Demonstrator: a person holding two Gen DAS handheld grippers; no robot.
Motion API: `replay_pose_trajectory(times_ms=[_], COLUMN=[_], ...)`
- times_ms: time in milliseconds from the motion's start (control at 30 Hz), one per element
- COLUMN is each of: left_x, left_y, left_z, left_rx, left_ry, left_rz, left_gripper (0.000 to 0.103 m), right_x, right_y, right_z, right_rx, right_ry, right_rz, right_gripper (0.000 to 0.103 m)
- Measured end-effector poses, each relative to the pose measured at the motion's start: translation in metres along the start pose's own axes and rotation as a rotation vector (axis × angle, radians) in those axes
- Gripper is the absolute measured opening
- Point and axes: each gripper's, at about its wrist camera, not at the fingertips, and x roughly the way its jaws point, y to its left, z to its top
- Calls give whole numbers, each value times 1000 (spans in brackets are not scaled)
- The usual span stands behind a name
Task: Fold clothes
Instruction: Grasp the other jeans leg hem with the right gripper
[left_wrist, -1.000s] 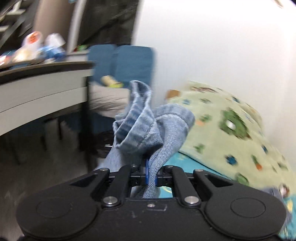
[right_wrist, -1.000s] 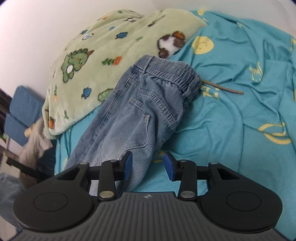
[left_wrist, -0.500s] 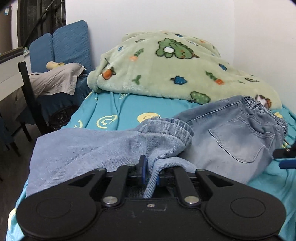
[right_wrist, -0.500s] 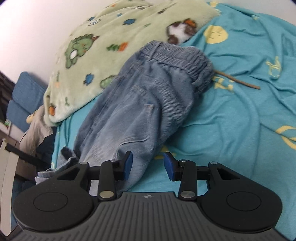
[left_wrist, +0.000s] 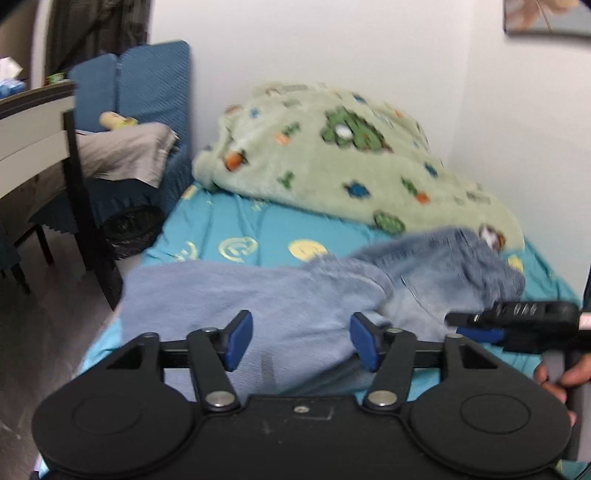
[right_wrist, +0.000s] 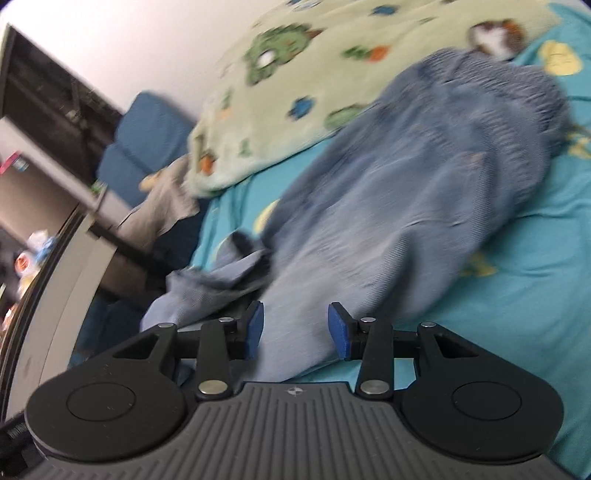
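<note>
Teal bed sheet (left_wrist: 258, 229), green blanket (left_wrist: 332, 155) at 12 o'clock; jeans (right_wrist: 424, 206) doubled over mid-bed; left gripper (left_wrist: 301, 341) and right gripper (right_wrist: 295, 330) gape empty; best pinch the hem squarely, align edges.

A home bedroom: a bed (left_wrist: 236, 229) with a turquoise smiley-print sheet stands against a white wall, a pale green cartoon-print fleece blanket (left_wrist: 332, 155) heaped on it. Beside it a blue upholstered chair (left_wrist: 147, 77) holds grey cloth, and a cluttered table (left_wrist: 33, 110), possibly a desk, stands at the left.
</note>
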Motion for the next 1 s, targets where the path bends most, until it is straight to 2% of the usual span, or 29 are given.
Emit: replay_pose_trajectory(times_ms=[67, 167, 300, 467, 533, 600, 633, 667, 700, 767, 867, 1000], left_x=[1, 18, 45, 81, 96, 104, 106, 106, 106, 105, 103, 99], left_y=[13, 28, 40, 46, 47, 49, 50, 51, 51, 50, 44, 40], left_z=[-2, -5, -4, 1, 1, 0, -1, -2, -3, -4, -9, -13], left_rx=[-32, -69, -70, -56, -32, -18, -14, -10, -5, 15, 62, 90], left_ry=[-13, 19, 45, 31, 47, 53, 52, 53, 57, 75, 121, 174], left_rz=[20, 24, 34, -1, -29, -58, -74, -96, -122, -184, -232, -281], left_gripper=[60, 60, 60, 60, 60, 60, 60, 59, 59, 59, 59, 59], right_x=[8, 23, 43, 67, 76, 84, 88, 92, 93, 97, 103, 99], right_y=[15, 37, 41, 45, 46, 44, 42, 40, 40, 44, 53, 47], right_z=[-1, 2, 10, 20, 18, 14, 12, 9, 5, -2, -12, -12], right_rx=[-44, -87, -43, 14, -15, -55, -70, -84, -111, -193, -309, -293], right_ry=[12, 17, -6, -35, -28, -1, 18, 37, 52, 78, 105, 132], right_rz=[12, 35, 60, 90, 93, 60, 37, 17, 3, -27, -76, -61], right_gripper=[43, 45, 47, 50, 50, 47, 41, 29, 26, 24, 22, 19])
